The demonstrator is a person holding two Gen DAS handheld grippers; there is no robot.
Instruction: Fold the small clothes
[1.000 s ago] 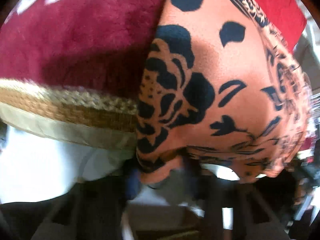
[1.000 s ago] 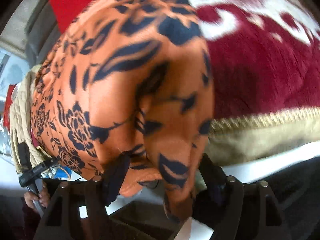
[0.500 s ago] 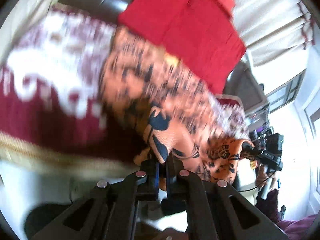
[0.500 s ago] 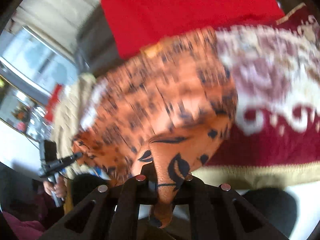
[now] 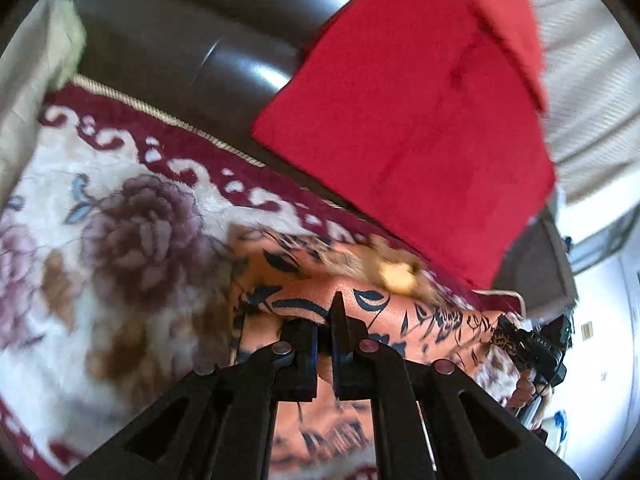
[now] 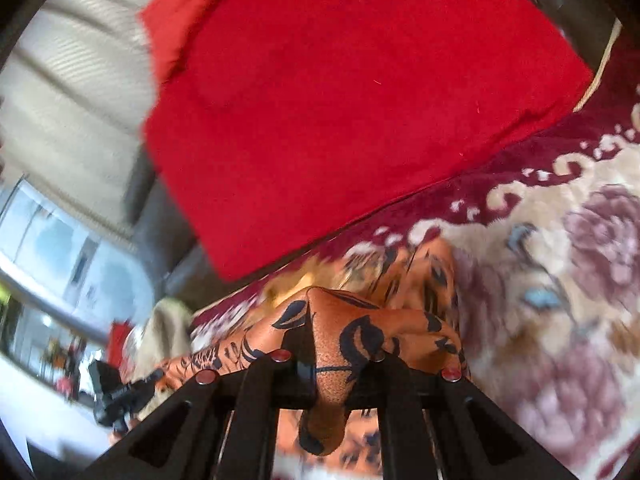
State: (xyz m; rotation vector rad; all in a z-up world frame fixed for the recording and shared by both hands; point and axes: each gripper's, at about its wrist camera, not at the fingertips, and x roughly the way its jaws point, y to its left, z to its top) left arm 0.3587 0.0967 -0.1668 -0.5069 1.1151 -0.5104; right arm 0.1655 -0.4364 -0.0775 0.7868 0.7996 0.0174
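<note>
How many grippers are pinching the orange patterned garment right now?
2. The left gripper is shut on the orange garment at one edge, and the right gripper is shut on a bunched fold of it, both over the floral blanket.

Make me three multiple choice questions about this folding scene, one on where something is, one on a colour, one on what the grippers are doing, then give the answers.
1. Where does the red cloth lie relative to the orange garment?
A. Beyond it, partly over the dark sofa back
B. Under the grippers
C. Wrapped around it

2. What colour is the pattern on the orange garment?
A. White
B. Dark navy to black
C. Green

3. What state are the left gripper and right gripper in?
A. Both open, clear of the cloth
B. Only the left one is shut
C. Both shut on the garment

Answers: 1 A, the red cloth sits past the garment, against the sofa back. 2 B, dark floral marks on orange. 3 C, fabric is pinched in each gripper.
</note>
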